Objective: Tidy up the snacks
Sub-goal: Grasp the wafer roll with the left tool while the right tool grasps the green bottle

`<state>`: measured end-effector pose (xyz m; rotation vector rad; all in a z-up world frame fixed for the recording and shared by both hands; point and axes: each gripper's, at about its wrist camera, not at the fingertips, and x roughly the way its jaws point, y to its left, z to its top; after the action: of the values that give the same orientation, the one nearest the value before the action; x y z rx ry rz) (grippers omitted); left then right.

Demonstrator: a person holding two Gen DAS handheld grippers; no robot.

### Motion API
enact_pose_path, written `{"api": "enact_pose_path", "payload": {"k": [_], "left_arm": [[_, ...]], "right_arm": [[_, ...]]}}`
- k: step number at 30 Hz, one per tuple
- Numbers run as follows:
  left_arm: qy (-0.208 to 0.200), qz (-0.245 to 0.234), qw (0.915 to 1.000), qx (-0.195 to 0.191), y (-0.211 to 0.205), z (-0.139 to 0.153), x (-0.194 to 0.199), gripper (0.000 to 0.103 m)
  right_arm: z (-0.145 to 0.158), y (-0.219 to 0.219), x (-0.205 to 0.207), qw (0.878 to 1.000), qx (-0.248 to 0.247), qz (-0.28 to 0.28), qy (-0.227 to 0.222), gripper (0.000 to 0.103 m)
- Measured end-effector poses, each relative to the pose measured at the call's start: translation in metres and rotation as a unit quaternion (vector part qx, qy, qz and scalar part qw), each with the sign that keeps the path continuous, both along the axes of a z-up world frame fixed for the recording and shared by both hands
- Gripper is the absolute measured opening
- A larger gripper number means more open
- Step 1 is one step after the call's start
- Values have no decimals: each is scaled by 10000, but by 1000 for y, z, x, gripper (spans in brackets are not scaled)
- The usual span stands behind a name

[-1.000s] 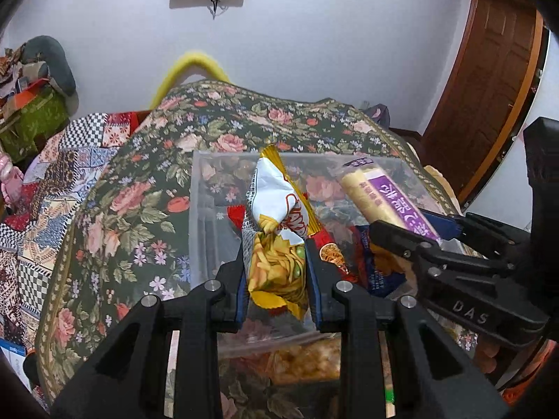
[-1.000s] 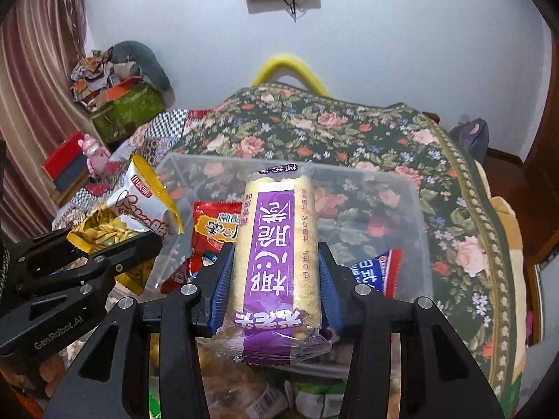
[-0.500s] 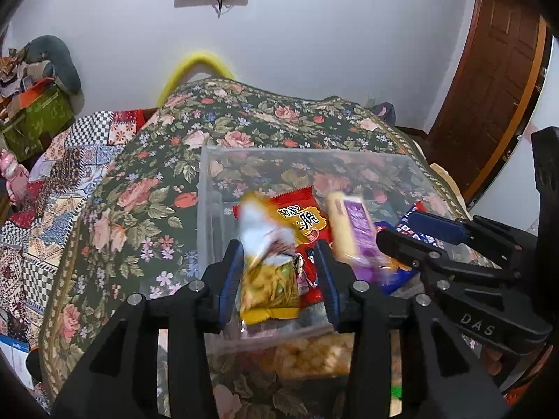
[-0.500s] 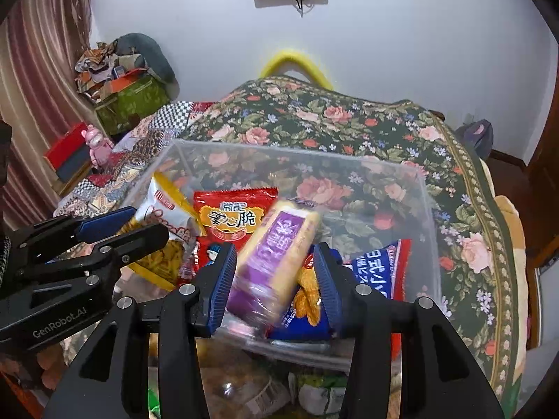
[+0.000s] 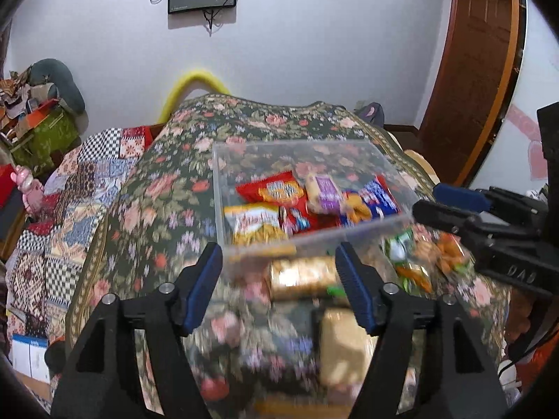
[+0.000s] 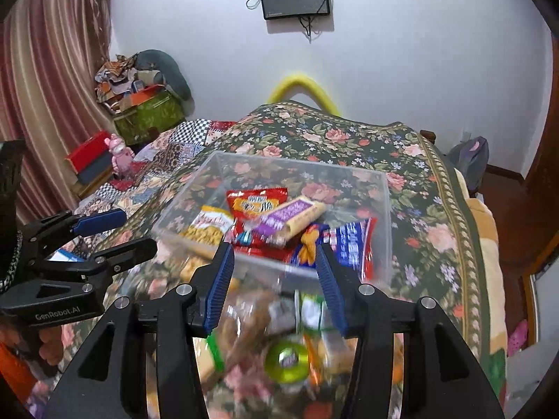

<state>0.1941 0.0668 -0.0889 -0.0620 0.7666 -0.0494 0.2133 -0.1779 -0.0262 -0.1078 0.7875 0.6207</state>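
1. Blue-padded left gripper [image 5: 279, 284] has its jaws opening with nothing between them; it grips nothing.
2. Just ahead of it and below lies a gold packet [image 5: 303, 277] on the floral cloth [image 5: 146, 209], outside the bin [image 5: 314, 237]. It looks light and crinkly, probably slippery; I would pinch it across its short width, near the middle.
3. Beyond the left gripper, inside the clear bin, lie a yellow bag [image 5: 256, 223], a red bag [image 5: 276, 190] and a purple roll [image 5: 323, 192].
4. Right gripper [image 6: 274, 282] has its jaws opening too, empty, with the bin's near wall ahead of it.
5. Under it sits a blurred heap of loose snacks [image 6: 279, 335], among them a green-topped cup [image 6: 286, 359]. The cup looks stiffer than the bags; its sides seem the best hold.
6. Farther right in the bin lies a blue-and-red bag [image 6: 349, 244], soft and easily crushed by my reckoning.
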Motion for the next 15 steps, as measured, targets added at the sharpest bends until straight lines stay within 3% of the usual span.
{"api": "enact_pose_path", "payload": {"k": [15], "left_arm": [[799,39,9967,-132,-22,-50,-93,69]], "right_arm": [[-19,-44,-60,9997,-216,-109,65,50]]}}
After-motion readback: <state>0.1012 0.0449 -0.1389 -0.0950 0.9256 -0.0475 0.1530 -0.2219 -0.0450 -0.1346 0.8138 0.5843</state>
